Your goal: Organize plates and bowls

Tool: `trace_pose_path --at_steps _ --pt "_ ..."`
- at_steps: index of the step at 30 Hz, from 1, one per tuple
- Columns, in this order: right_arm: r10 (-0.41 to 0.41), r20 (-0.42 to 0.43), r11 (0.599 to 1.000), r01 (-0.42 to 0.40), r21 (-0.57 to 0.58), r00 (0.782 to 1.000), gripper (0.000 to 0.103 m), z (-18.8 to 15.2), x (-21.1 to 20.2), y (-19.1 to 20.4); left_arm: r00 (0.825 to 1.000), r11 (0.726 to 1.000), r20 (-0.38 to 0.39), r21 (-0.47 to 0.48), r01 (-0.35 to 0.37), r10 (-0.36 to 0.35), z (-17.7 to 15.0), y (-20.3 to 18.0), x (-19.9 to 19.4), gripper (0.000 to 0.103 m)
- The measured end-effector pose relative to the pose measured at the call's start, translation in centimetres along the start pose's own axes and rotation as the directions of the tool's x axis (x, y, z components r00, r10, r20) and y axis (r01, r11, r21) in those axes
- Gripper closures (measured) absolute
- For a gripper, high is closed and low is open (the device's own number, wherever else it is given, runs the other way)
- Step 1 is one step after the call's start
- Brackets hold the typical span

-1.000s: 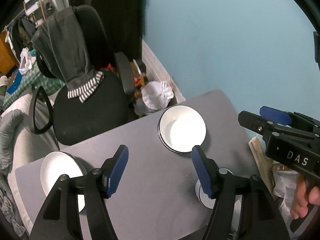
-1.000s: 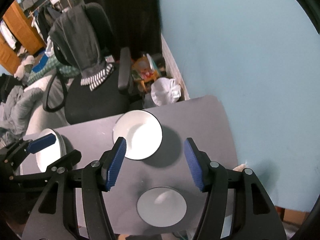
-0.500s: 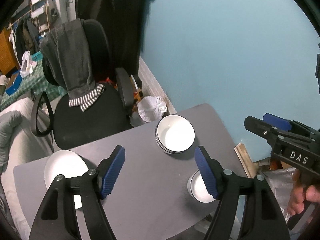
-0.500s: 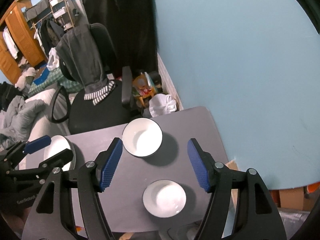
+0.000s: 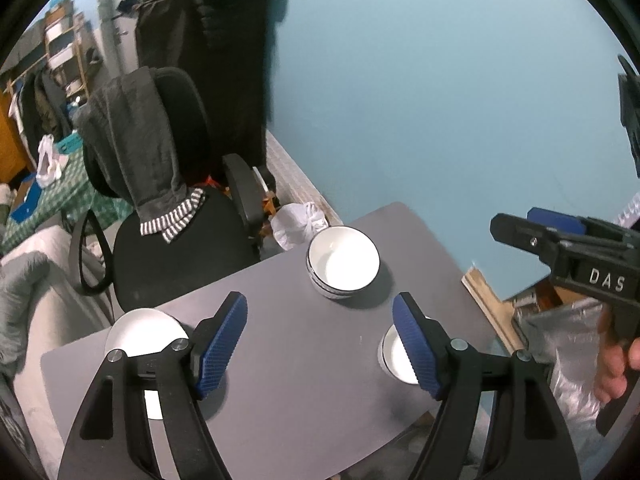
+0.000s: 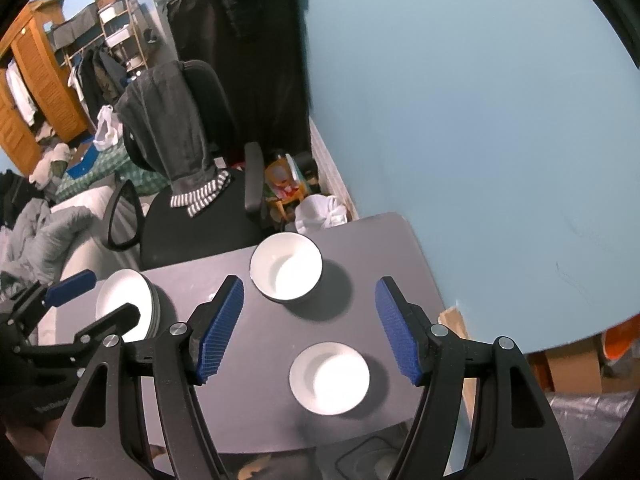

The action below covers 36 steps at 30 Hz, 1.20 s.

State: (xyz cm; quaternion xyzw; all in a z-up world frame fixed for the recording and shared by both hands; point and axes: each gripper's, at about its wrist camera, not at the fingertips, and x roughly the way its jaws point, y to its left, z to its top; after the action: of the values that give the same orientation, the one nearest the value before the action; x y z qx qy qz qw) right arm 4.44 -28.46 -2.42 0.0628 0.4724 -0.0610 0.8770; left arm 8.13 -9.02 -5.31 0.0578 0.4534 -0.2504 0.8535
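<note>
A grey table (image 5: 304, 372) (image 6: 256, 400) holds a stack of white bowls (image 5: 343, 262) (image 6: 286, 266) at its far side, a single white bowl (image 5: 396, 356) (image 6: 329, 378) near the front right, and a stack of white plates (image 5: 138, 336) (image 6: 122, 304) at the left. My left gripper (image 5: 320, 344) is open and empty, high above the table. My right gripper (image 6: 308, 332) is open and empty, high above the two bowls. Each gripper also shows at the edge of the other's view.
A black office chair (image 5: 172, 248) with a grey garment draped over it stands behind the table. A blue wall (image 6: 480, 120) runs along the right. A white bag (image 6: 320, 208) and clutter lie on the floor by the wall. A bed (image 6: 48, 232) is at the left.
Both grippers have risen and pulled back from the table, so the bowls and plates look smaller. Both stay open and empty. The dishes have not moved.
</note>
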Motion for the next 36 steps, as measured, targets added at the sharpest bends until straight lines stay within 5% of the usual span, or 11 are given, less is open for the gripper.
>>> trace_pose_path --at_steps 23,36 --pt "-0.067 -0.092 0.985 0.081 0.151 0.993 0.035 -5.8 0.6 -5.5 0.982 0.985 -0.163 0.121 0.120 -0.100 -2.0 -5.4 5.5 0.026" --pt "-0.028 -0.160 0.974 0.063 0.219 0.987 0.035 -8.1 4.2 -8.2 0.966 0.978 -0.243 0.162 0.129 -0.087 -3.0 -7.1 10.5 0.026"
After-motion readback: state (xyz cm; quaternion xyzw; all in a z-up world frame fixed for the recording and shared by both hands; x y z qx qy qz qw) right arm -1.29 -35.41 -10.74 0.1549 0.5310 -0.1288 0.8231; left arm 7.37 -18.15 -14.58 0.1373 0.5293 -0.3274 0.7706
